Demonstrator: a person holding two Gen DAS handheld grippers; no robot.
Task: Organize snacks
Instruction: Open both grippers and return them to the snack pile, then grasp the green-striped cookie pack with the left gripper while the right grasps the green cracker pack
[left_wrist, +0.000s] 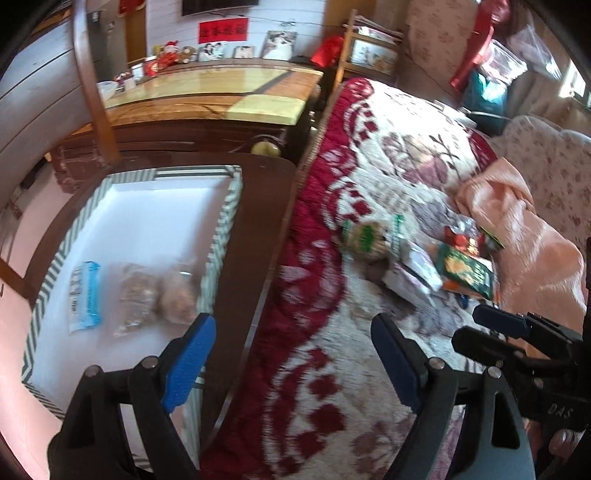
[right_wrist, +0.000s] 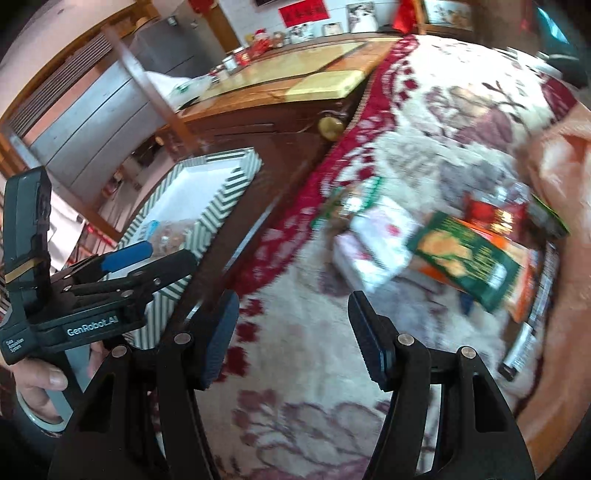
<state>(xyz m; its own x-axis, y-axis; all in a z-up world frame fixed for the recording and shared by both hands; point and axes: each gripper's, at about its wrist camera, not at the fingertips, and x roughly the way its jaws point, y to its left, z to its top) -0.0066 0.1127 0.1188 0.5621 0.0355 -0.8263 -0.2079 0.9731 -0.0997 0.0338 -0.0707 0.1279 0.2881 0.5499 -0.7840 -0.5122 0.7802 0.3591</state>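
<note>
Right tool gapes empty over the blanket (snack packets beyond).

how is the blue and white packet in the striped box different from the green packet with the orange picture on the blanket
The blue and white packet lies flat inside the striped-rimmed white box, beside two clear bags; the green packet with the orange picture sits tilted atop a loose pile on the red and cream floral blanket. The blue one is narrow and pale; the green one is broader and darker. Neither is in a gripper.

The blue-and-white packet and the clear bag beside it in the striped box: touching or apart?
Apart. The left wrist view shows the blue-and-white packet and the clear bag lying in the striped box with a strip of bare white floor between them.
</note>
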